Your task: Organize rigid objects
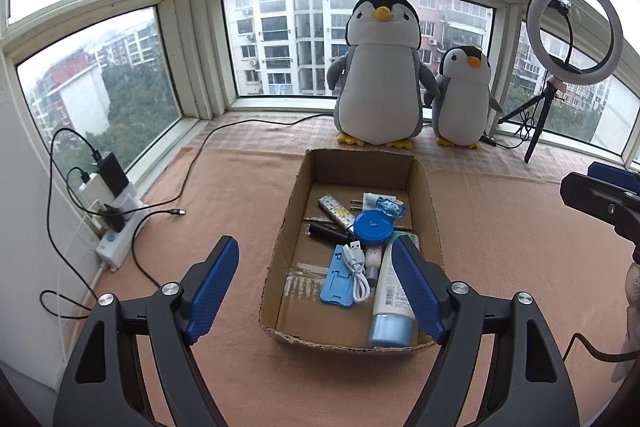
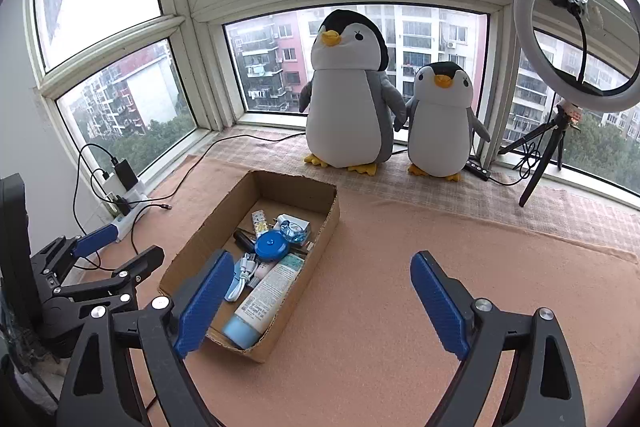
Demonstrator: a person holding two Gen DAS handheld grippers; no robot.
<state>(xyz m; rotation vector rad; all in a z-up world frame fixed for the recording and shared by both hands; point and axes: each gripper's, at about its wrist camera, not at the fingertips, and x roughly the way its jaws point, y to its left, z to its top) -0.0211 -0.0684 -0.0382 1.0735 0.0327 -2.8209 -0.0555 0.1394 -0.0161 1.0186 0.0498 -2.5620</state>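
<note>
High-rise flat, bay-window nook: plush penguins (image 1: 378, 71) on sill, ring light (image 1: 575, 29), power strip (image 1: 118, 235), apartment blocks (image 1: 280, 39) outside.

Open cloth (image 2: 400, 287) right of box (image 2: 320, 223); penguins (image 2: 348, 99) behind

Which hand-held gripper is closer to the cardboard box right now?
Left. The left hand-held gripper hangs open over the cardboard box at its near end; the right hand-held gripper is open over bare cloth to the box's right.

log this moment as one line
left gripper: open, empty | right gripper: open, empty | cardboard box: holds tube, round blue case, cable
</note>
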